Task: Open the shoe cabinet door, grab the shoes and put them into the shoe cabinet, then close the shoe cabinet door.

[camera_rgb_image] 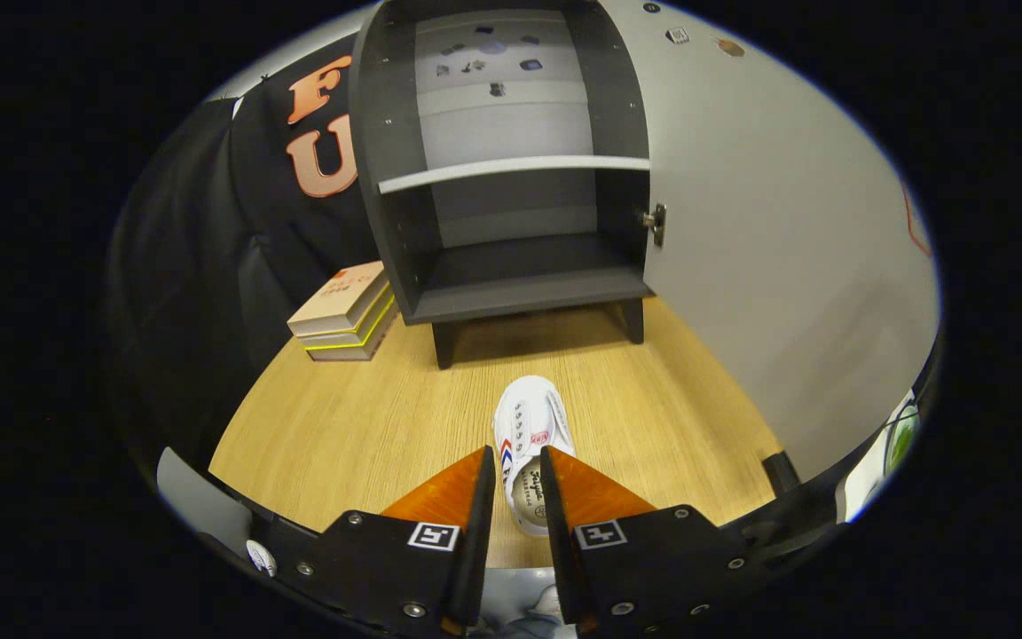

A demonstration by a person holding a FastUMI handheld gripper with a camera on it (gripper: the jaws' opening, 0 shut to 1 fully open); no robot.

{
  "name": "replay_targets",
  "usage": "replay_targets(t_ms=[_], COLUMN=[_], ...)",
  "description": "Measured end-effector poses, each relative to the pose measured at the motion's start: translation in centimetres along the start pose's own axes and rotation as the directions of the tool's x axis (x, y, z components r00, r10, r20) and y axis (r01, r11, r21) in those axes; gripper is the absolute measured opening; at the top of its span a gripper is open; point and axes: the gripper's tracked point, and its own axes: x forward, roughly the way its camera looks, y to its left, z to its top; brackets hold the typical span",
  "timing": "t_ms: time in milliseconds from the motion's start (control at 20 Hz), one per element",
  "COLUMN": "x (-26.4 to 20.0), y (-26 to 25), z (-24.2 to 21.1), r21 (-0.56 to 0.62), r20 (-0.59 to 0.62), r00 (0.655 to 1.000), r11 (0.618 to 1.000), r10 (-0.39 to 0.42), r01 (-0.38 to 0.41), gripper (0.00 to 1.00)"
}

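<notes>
The gripper (517, 466) is low over the wooden table (369, 417), its two fingers drawn close together on either side of the heel end of a small white shoe (529, 430). The left finger (453, 497) sits against the shoe's left side and the right finger (586, 493) against its right side, so the gap between them is narrow and taken up by the shoe's heel opening; both appear to be touching it, though how firmly they press I cannot tell. The shoe lies on the table with its toe pointing away toward the far side, its laces and a small red and blue mark on its side visible just ahead of the fingertips. Beyond the shoe, farther across the table, stands the dark grey shoe cabinet (511, 284) on short legs, with its inside on show: a pale shelf (511, 169) across the middle and a bare lower compartment beneath it. Its light grey door (768, 248) is swung wide open to the right, hanging from a metal hinge (656, 222) on the cabinet's right edge. To the left of the cabinet, close by its near corner, a short stack of books (344, 312) rests on the table.
</notes>
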Motion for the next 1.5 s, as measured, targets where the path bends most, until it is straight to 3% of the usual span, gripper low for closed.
replay_targets(t_ms=[350,750,850,1000,1100,1500], x=[6.2,10.7,11.2,11.2,11.1,7.3], y=[0.2,0.2,0.6,0.5,0.7,0.4], z=[-6.2,-7.2,-6.8,-6.5,-6.6,-2.2], r21=[0.057,0.094,0.085,0.089,0.082,0.068], r20=[-0.166,-0.216,-0.207,-0.204,-0.205,-0.077], r00=[0.985,0.975,0.976,0.975,0.973,0.989], r11=[0.998,0.995,0.995,0.993,0.992,0.99], r10=[0.036,0.06,0.074,0.091,0.106,0.126], r01=[-0.026,-0.041,-0.057,-0.074,-0.091,-0.121], gripper=[0.34,0.36,0.28,0.07,0.01,0.0])
